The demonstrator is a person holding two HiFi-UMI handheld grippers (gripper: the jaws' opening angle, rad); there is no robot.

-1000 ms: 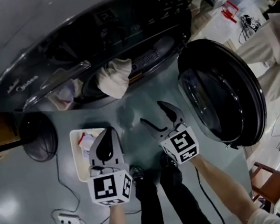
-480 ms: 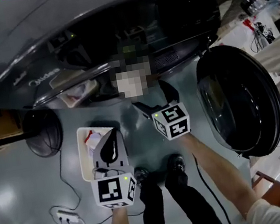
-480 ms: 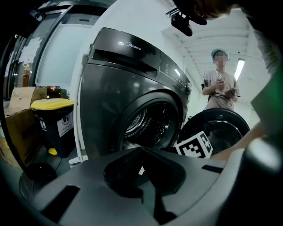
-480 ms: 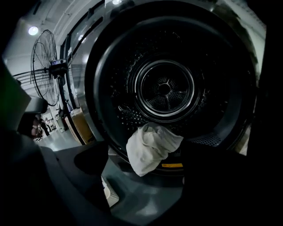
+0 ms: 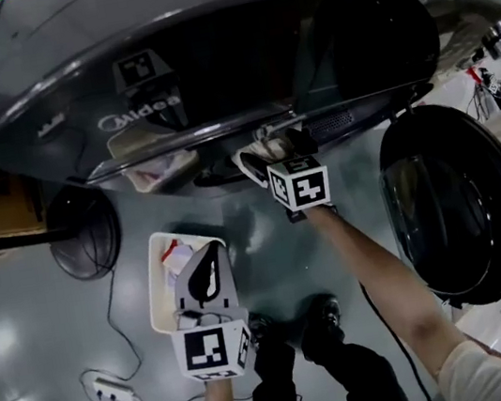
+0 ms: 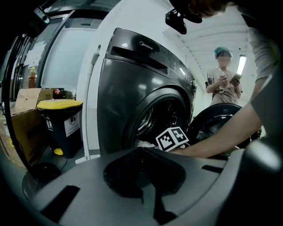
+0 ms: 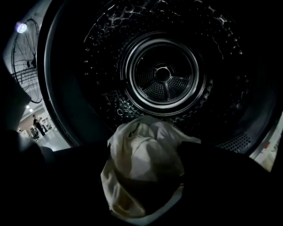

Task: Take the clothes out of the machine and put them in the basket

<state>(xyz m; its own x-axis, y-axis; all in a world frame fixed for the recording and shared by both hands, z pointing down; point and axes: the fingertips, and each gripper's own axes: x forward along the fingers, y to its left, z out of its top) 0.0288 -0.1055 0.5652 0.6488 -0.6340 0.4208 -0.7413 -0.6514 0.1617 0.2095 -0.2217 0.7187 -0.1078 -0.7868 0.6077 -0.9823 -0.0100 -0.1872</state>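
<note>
At the drum (image 7: 162, 75) lip, upper middle of the head view, the white cloth (image 7: 141, 163) lies bunched straight ahead between the right gripper's (image 5: 273, 153) spread jaws (unpinched, I judge), while the left gripper (image 5: 207, 271), jaws together, hangs over the basket (image 5: 159, 296) at lower left.

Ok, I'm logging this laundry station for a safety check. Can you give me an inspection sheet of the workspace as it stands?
Surface: glossy grey floor.
Job's things: washing machine, door swung open; white cloth hanging at the drum's mouth; white basket on the floor, some items inside.
Clutter: fan base, cardboard box, yellow-lidded bin.
Grippers: right gripper open, fingers either side of the cloth; left gripper shut, empty, above the basket.
Cables: power strip with cord; black cable beside the person's feet.
Surroundings: a bystander beyond the door.
</note>
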